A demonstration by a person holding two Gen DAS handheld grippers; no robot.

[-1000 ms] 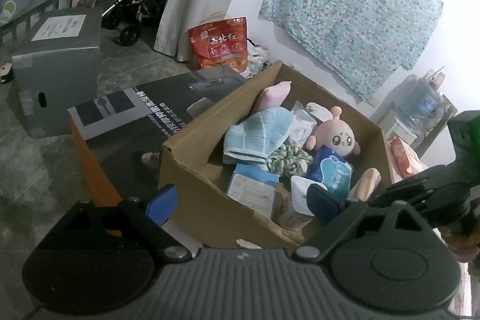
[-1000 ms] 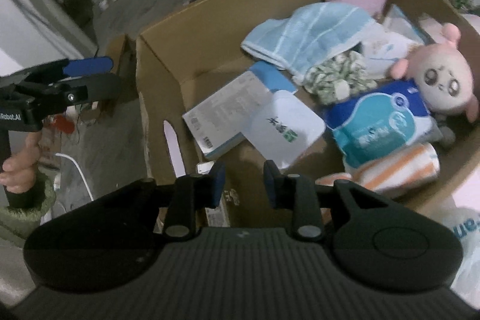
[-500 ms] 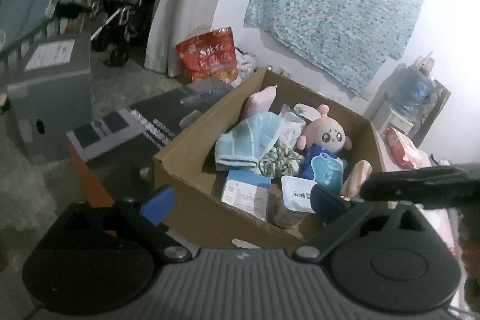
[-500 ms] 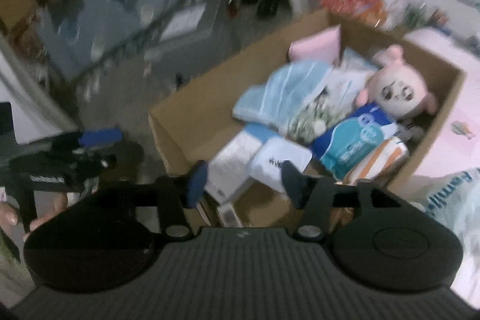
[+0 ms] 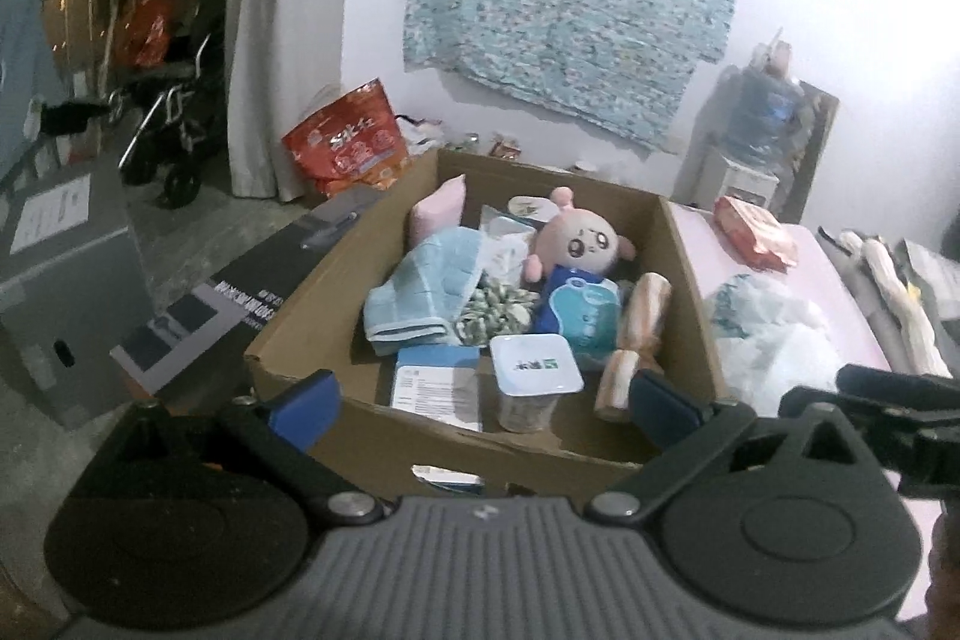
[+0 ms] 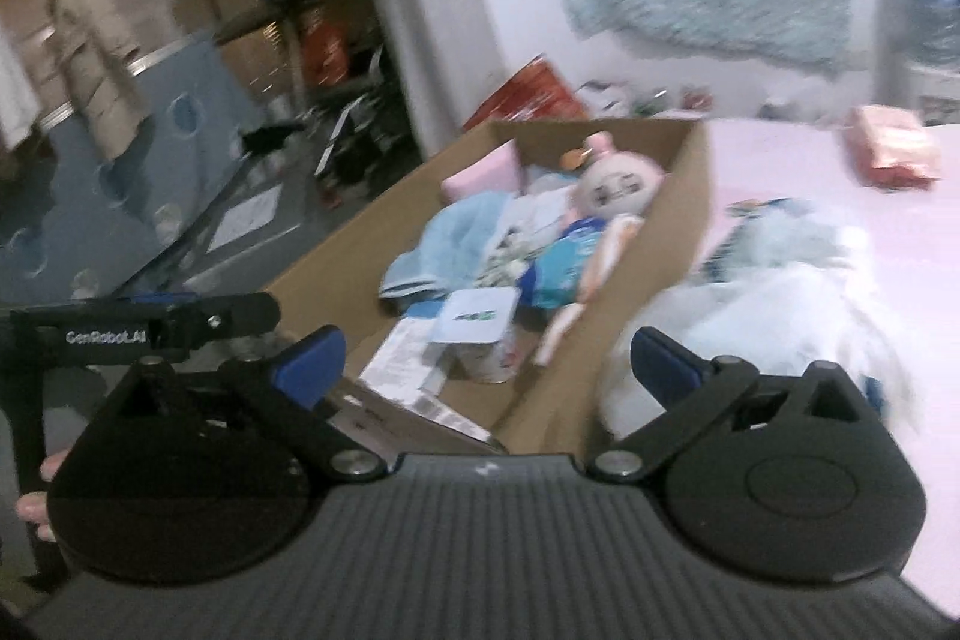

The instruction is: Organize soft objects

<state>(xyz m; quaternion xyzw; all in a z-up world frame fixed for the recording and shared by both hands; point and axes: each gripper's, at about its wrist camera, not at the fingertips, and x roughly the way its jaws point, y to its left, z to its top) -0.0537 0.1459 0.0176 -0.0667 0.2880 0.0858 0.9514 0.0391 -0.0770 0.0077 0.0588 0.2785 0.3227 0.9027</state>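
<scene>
1. Left gripper point(image 5: 480, 397): jaws spread wide and empty after just opening further.
2. Right gripper point(image 6: 486, 361): jaws have just swung wide apart, nothing between them.
3. Cardboard box point(image 5: 300, 334) ahead holds pink plush doll point(image 5: 579, 244), blue towel point(image 5: 420, 286), striped roll point(image 5: 639, 328).
4. White plastic bag point(image 5: 774, 334) lies just right of the box.

The right gripper point(image 6: 483, 361), its jaws just opened wide and empty, frames the open brown cardboard box point(image 6: 690, 232) at centre, where a pink plush doll point(image 6: 621, 187) lies.
</scene>
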